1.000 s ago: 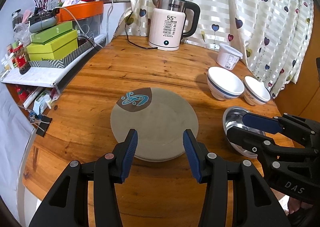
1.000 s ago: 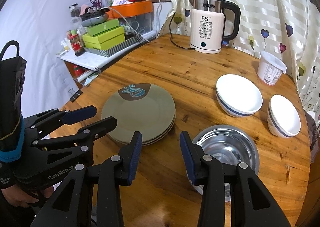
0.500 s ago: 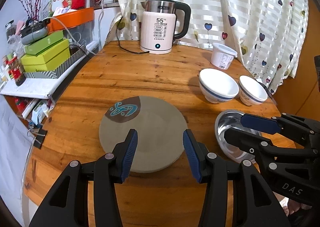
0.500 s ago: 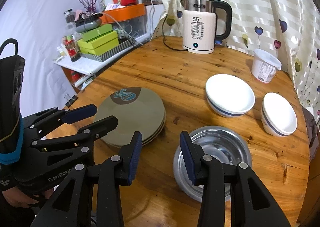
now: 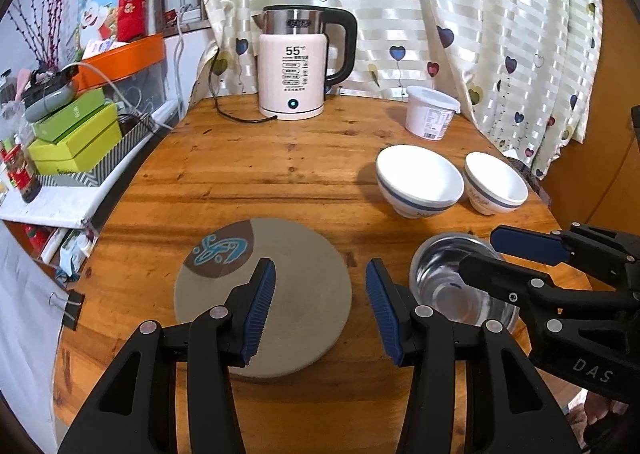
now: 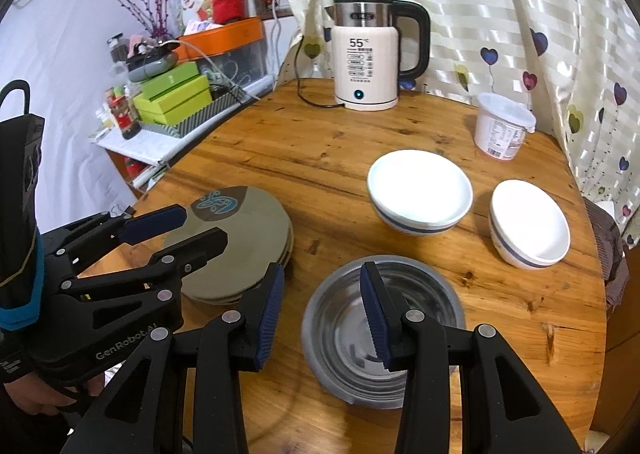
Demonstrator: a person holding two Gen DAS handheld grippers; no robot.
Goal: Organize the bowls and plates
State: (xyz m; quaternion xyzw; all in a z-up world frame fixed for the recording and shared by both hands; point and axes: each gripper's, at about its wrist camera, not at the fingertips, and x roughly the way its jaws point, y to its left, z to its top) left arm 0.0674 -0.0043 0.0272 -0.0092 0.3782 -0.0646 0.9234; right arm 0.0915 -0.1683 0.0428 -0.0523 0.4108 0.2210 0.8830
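Observation:
A stack of olive-grey plates [image 5: 296, 250] [image 6: 248, 230] with a brown patch and blue motif lies near the front left of the round wooden table [image 5: 248, 174]. My left gripper [image 5: 320, 274] [image 6: 196, 228] hovers open over its near edge and holds nothing. To the right of the plates stands a steel bowl [image 5: 448, 286] [image 6: 432, 294]. My right gripper [image 6: 322, 274] [image 5: 484, 250] hangs open above the bowl's left rim, empty. Behind it stand a large white bowl [image 5: 420, 174] [image 6: 420, 186] and a smaller white bowl [image 5: 496, 182] [image 6: 528, 222], both with a blue band.
An electric kettle [image 5: 296, 70] with its cord stands at the back of the table, a white lidded tub [image 5: 430, 114] to its right. A shelf with green boxes [image 5: 72, 134] borders the left edge. A heart-print curtain [image 5: 480, 34] hangs behind.
Both grippers have drawn back toward the table's near edge and slightly up, so the dishes look farther off. Their jaws kept the same width. No dish has moved.

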